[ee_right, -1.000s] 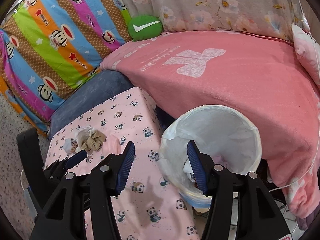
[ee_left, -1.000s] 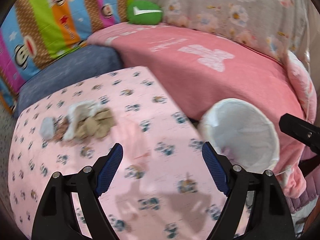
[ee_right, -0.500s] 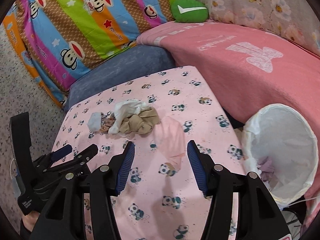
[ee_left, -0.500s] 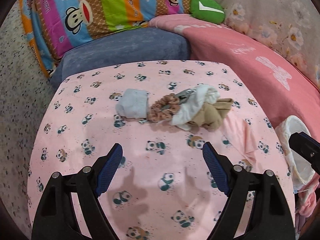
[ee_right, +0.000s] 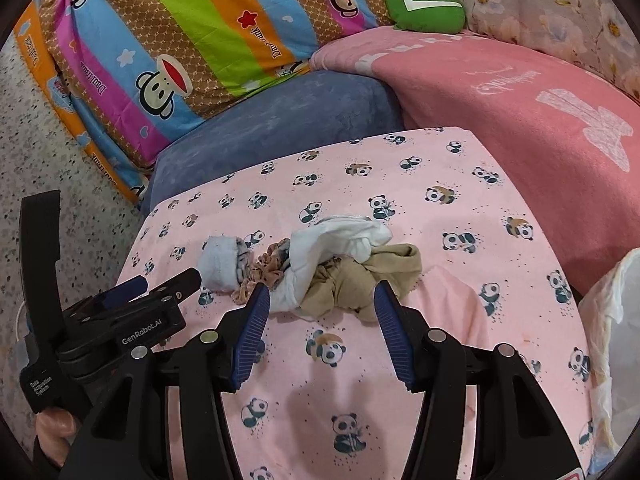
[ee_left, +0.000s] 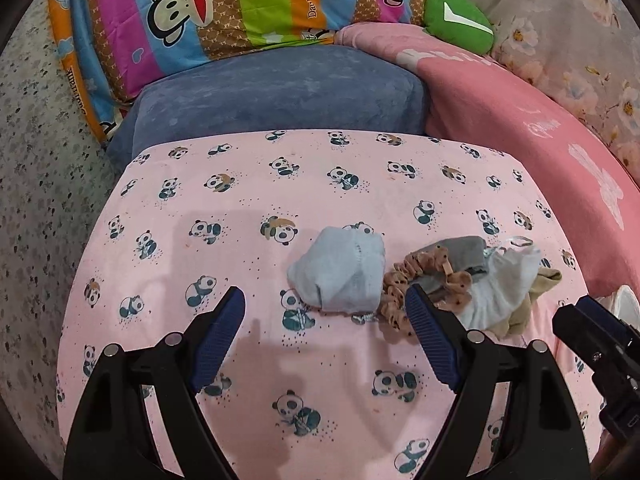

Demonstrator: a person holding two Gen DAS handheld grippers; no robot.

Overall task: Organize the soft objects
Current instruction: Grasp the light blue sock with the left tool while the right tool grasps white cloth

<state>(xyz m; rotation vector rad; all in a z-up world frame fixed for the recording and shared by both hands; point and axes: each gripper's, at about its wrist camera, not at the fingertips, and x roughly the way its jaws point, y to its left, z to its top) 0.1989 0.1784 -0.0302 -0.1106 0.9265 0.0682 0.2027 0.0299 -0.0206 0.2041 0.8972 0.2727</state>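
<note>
A small heap of soft things lies on the worktop [ee_left: 224,208] with the panda cloth: a light blue sock [ee_left: 340,272], a brown scrunchie [ee_left: 400,292], a white cloth [ee_right: 340,244] and a beige cloth [ee_right: 352,280], all touching. None is picked up. The left tongs [ee_left: 326,338] stand apart and empty near the sock; the right tongs [ee_right: 318,330] stand apart and empty just before the beige cloth. The white bag [ee_right: 612,320] waits at the right edge, so I judge that most of this heap is left to sort.

- A small pile of soft items [ee_right: 320,268] lies mid-desk [ee_right: 400,380], toward its left edge.
- A cushion [ee_right: 280,124] sits behind the desk.
- A lined bin [ee_right: 612,340] stands off its right edge.
</note>
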